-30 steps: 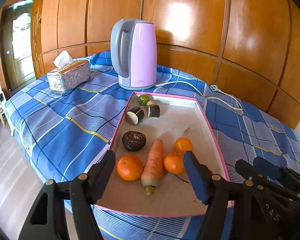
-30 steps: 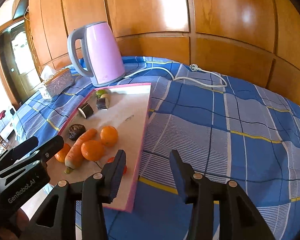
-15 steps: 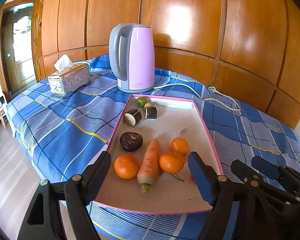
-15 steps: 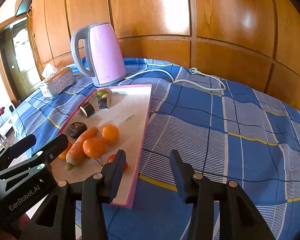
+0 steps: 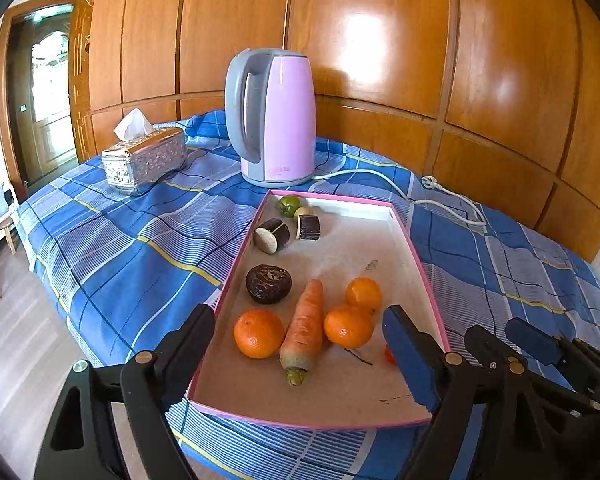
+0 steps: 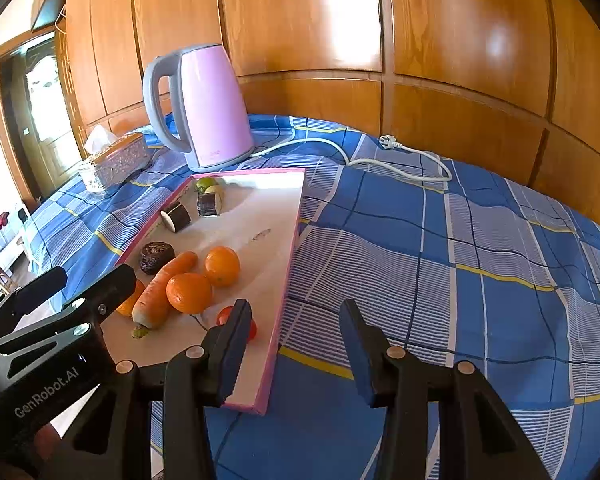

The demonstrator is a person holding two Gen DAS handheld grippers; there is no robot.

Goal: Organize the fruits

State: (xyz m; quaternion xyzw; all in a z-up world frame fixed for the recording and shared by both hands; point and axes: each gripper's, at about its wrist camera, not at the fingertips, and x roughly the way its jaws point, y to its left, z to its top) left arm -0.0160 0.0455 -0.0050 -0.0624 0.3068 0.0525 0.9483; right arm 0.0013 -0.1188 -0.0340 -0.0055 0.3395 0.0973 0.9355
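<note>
The left tool (image 5: 300, 344), black with blue pads, hovers with its jaws spread wide and empty over the near end of a shallow pink-rimmed rectangular tray (image 5: 236, 264) with a pale floor. The right tool (image 6: 294, 344) is likewise spread open and holds nothing; its left finger hangs over the tray's near right corner and its right finger over the blue plaid cloth (image 6: 440, 264) that covers the counter. Both tools point forward and slightly downward toward the wooden wall, side by side.

Nearest in the tray lie three round orange tangerines: one (image 5: 259, 333) left of a long orange carrot (image 5: 305, 326), one (image 5: 349, 326) right of it and touching it, and a third (image 5: 363, 294) just behind the second. The single carrot points its green stub toward the tools. A small red fruit (image 6: 253, 326) sits near the right rim, partly hidden behind a finger in both views. Behind the left tangerine rests one dark brown wrinkled round fruit (image 5: 269, 283). Farther back are two cut pieces of dark purple eggplant (image 5: 272, 235), close together, and beyond them one green round fruit (image 5: 288, 205) beside a small pale one (image 5: 303, 211) at the tray's far left corner.

Past the tray stands one pink electric kettle with a grey handle (image 5: 272, 118), its white cord (image 6: 396, 160) trailing right across the cloth to a loose plug. Left of the kettle sits one silver embossed tissue box (image 5: 144, 160).
</note>
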